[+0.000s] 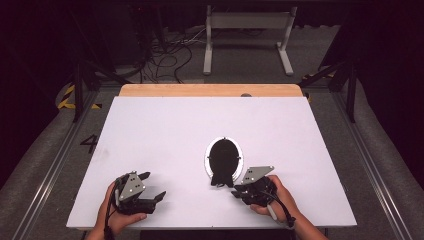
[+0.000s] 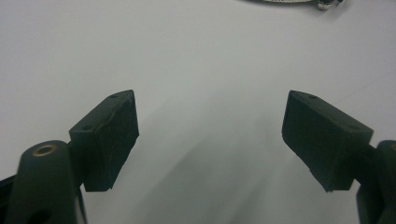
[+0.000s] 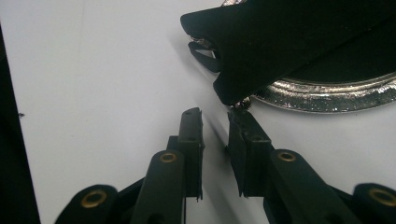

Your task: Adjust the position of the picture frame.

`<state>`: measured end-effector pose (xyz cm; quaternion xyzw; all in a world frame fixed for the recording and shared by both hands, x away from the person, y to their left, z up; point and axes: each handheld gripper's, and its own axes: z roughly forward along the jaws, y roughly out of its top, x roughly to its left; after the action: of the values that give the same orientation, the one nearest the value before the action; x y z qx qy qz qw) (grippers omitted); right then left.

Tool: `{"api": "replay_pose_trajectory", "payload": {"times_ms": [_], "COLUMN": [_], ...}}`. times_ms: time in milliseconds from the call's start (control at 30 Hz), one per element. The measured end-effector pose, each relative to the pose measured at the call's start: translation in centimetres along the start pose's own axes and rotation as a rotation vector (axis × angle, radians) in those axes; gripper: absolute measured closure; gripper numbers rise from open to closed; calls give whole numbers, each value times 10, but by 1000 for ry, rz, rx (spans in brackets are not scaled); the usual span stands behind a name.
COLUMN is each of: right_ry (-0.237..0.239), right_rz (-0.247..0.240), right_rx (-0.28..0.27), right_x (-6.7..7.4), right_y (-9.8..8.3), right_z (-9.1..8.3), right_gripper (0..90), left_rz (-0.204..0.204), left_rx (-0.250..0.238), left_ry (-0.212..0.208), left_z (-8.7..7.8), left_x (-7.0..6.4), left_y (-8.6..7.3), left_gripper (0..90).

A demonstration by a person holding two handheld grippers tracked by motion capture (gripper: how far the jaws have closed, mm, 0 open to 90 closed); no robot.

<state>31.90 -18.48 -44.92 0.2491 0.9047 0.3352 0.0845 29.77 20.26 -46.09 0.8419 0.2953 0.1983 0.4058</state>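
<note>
On the white desk [image 1: 165,125], near its front left edge, the left gripper [image 1: 150,187] rests in the person's left hand [image 1: 114,215] with its jaws spread wide and nothing but bare desk between them. Right of it, near the middle of the desk's front half, lies an oval silver-rimmed dish [image 1: 208,161] covered by a black, matte cloth [image 1: 223,157] whose narrow end hangs over the rim toward the person. Just beside that end the right gripper [image 1: 237,190], held in the right hand [image 1: 277,197], has its jaws nearly together with a slim gap, holding nothing, one tip at the cloth's lowest corner; whether it touches I cannot tell
</note>
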Motion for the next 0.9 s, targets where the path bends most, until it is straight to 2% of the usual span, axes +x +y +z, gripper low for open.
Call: {"api": "replay_pose_trajectory", "payload": {"times_ms": [167,267,367,433,467,500,567,633,767,900], "right_ry": [-1,8,52,55,71,95,104,153,185,207], "right_rz": [25,56,93,98,109,146,161,210,238,267], "right_rx": [-9,-26,-65,-72,-84,-110,-114,-148,-165,-186], "right_x": [-2,-4,-5,-6,-6,-9,-10,-15,-18,-22], "right_y": [2,2,0,0,-1,-2,-2,-4,-5,-4], "right_z": [2,4,6,6,5,5,4,5,6,6], "right_gripper": [740,716,675,661,620,588,576,559,549,498], "left_rz": [6,5,1,-4,-1,-1,3,5,8,11], "left_rx": [13,17,15,15,17,21,26,31,34,35], "left_ry": [-6,-8,-16,-18,-23,-22,-24,-27,-28,-26], "left_z": [1,1,1,2,2,2,3,5,5,5], "left_x": [-1,-2,-2,-2,-1,-2,-2,-2,-1,-2], "left_y": [-1,-1,-2,-2,-2,-2,-2,-2,-3,-3], "left_gripper": [193,193,192,191,191,191,191,189,187,185]}}
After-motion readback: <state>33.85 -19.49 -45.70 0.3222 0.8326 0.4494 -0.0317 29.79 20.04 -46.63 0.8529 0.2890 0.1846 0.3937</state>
